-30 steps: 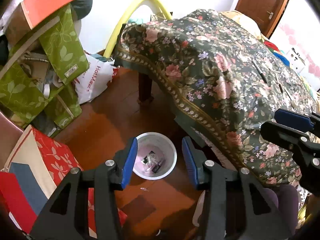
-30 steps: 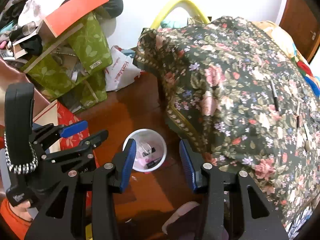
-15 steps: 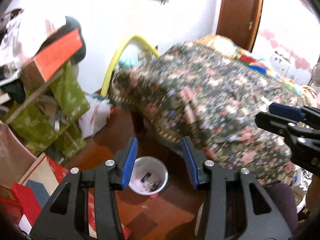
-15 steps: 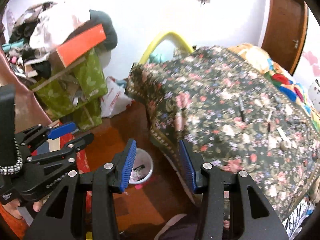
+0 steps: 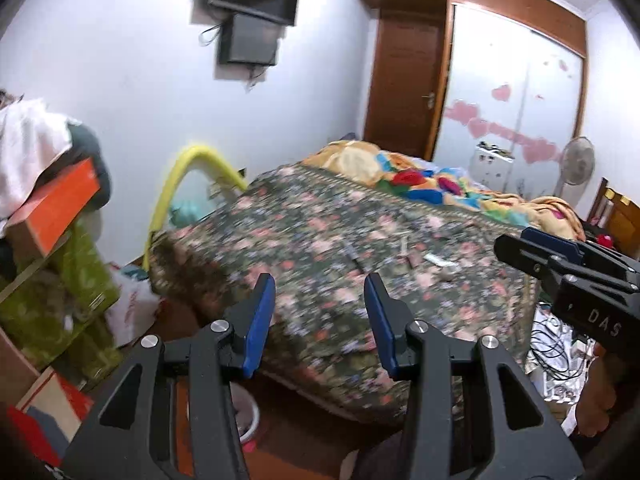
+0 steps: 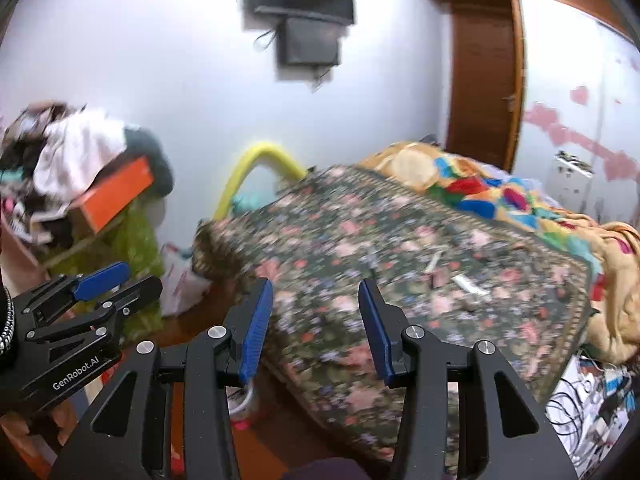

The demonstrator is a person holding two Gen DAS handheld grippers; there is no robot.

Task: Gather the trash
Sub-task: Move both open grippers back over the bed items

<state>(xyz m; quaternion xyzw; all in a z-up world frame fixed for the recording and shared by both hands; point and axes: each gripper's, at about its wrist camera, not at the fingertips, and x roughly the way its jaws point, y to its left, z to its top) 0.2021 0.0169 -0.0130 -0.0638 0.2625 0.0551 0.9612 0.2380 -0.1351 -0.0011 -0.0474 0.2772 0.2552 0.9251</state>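
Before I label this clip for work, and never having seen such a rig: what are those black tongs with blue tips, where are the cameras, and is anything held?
They are two hand-held grippers, one per hand, each carrying a camera that looks along its fingers. One picture comes from the left gripper, the other from the right gripper; each also shows in the other's picture. Both stand open and empty. Ahead, small scraps of litter lie on the dark floral bedspread. A white waste bin stands on the floor below.

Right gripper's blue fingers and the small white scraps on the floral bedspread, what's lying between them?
Only bare floral bedspread lies between the right gripper and the white scraps, as the right wrist view shows.
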